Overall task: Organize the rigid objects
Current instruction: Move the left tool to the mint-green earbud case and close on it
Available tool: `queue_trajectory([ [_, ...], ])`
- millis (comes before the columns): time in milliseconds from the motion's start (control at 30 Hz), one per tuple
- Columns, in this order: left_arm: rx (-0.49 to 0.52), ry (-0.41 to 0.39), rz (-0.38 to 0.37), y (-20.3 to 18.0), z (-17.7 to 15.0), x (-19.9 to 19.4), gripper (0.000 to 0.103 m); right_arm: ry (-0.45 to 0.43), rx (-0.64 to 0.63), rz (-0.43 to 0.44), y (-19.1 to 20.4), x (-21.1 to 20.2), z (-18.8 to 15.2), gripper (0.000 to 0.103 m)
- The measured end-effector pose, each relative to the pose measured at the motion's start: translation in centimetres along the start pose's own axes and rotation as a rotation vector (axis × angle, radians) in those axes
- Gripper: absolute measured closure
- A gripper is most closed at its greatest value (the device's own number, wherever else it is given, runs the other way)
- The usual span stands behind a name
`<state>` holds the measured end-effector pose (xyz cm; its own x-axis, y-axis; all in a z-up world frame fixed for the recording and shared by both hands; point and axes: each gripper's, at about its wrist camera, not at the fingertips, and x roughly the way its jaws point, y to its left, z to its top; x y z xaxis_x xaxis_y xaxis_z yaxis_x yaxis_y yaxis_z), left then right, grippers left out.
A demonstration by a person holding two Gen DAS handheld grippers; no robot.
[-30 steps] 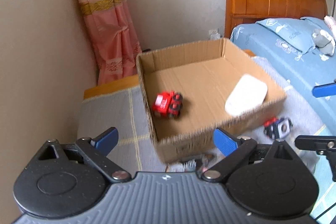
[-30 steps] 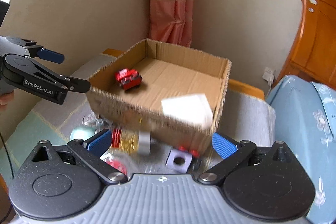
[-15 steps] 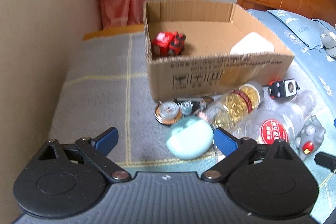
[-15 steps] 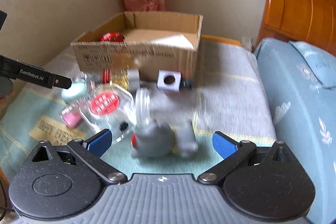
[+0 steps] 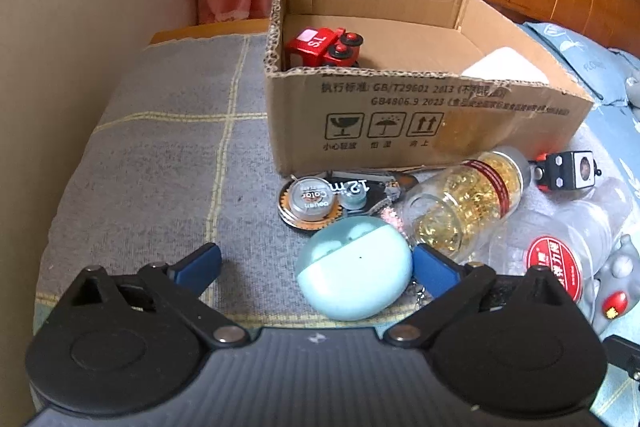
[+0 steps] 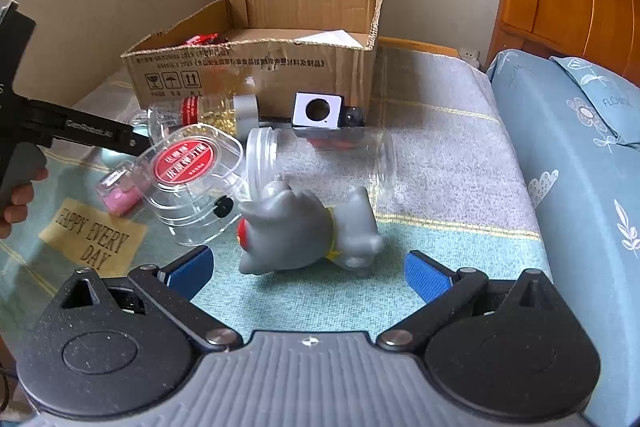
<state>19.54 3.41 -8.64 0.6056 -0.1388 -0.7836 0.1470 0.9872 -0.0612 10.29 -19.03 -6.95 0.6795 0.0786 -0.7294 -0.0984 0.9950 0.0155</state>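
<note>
Cardboard box (image 5: pixel 420 123), front wall: printed "GB/T29601 2013" and "GB4806.9 2023" amid Chinese characters; below them three handling signs, namely broken glass, umbrella, two up arrows.

Red toy truck (image 5: pixel 324 47) inside the box: "SL" in white.

Round tape dispenser (image 5: pixel 320 203): "Color" on the hub, "12m" beside it, both seen upside down.

Yellow patch (image 6: pixel 94 237) on the bedcover: "HAPPY EVERY DAY".

Left claw (image 6: pixel 136 143), its arm: "GenRobot.AI", blurred.

Clear container's red label (image 6: pixel 186 163): Chinese characters, unreadable.

Matt corrugated brown cardboard box (image 5: pixel 420 115), woven grey checked cloth bedcover (image 5: pixel 160 163), smooth pale-blue plastic egg-shaped case (image 5: pixel 354 269), glossy grey rubbery cat figure (image 6: pixel 308 231), clear plastic jar (image 6: pixel 324 155)
</note>
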Motion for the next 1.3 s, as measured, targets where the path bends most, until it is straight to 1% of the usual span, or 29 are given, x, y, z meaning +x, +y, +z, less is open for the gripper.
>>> queue_trajectory([
  [100, -0.017, -0.001, 0.009, 0.9, -0.7, -0.3, 0.001, 0.007, -0.031, -0.031, 0.2, 0.6, -0.1, 0.000],
  [200, 0.019, 0.002, 0.054, 1.7, -1.5, -0.8, 0.001, 0.019, -0.058, -0.052, 0.4, 1.1, -0.3, 0.000],
  [300, 0.004, -0.021, 0.053, 3.0, -2.4, -1.4, 0.001, 0.035, -0.081, -0.069, 0.5, 1.7, -0.4, 0.000],
  [433, 0.011, -0.058, 0.048, 3.5, -3.2, -1.8, 0.001, 0.033, -0.059, -0.042, 0.0, 1.9, -0.5, 0.000],
  [567, -0.012, -0.089, 0.068, 3.1, -3.3, -1.6, 0.001, 0.028, -0.045, -0.021, -0.3, 2.0, -0.6, 0.000],
  [733, -0.031, -0.091, 0.087, 2.4, -2.6, -1.0, 0.001, 0.022, -0.055, -0.009, -0.2, 2.4, -0.3, 0.000],
  [967, -0.026, -0.076, 0.084, 1.8, -2.3, -1.0, 0.001, 0.002, -0.065, 0.003, -0.2, 2.8, 0.0, 0.000],
  [1100, -0.018, -0.079, 0.074, 1.5, -2.3, -1.1, 0.005, -0.003, -0.067, 0.006, -0.2, 3.0, 0.1, 0.000],
  [1233, -0.009, -0.087, 0.065, 0.9, -2.1, -1.3, 0.020, -0.003, -0.066, 0.005, -0.1, 3.0, 0.2, 0.000],
  [1300, -0.004, -0.090, 0.064, 0.6, -2.1, -1.4, 0.024, 0.003, -0.067, 0.007, 0.0, 3.0, 0.4, 0.000],
])
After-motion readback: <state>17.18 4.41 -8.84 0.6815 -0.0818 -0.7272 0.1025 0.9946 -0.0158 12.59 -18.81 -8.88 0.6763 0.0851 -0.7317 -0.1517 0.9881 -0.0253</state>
